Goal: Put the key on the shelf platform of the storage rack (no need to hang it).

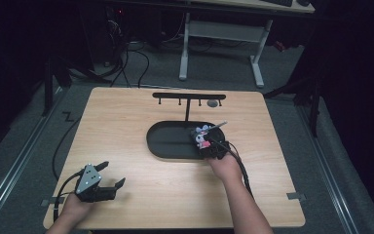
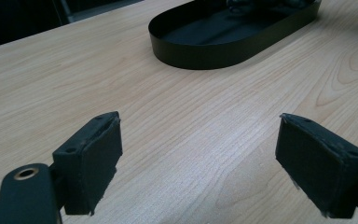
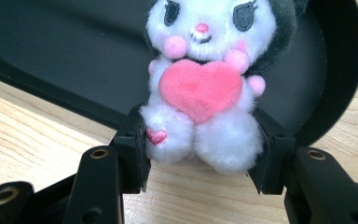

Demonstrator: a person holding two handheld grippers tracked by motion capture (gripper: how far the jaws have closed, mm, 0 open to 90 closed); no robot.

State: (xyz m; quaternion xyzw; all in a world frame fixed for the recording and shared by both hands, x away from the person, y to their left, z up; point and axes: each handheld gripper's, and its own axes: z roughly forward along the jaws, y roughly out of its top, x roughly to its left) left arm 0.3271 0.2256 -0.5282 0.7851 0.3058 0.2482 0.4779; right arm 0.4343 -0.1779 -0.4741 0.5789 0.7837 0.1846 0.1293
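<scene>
Over one black tray (image 1: pixel 168 141), right gripper (image 3: pixel 200 154) grips one plush toy (image 3: pixel 205 88).

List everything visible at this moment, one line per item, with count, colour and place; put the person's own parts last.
table: one, light wood, fills the middle of the high view
tray: one, black, oval, table centre
stand: one, black T-shaped bar with small hooks, rising at the tray's far edge
small round item: one, grey, under the bar's right end; too small to identify
plush toy: one, white with dark hood and pink heart, at the tray's right end, over its near rim
desk frame: one, white, on the floor beyond the table
left tool: one, black with grey plate, near-left of the table, jaws apart
right tool: one, black, jaws against the plush toy's lower body
hands: two, entering from the bottom edge
</scene>
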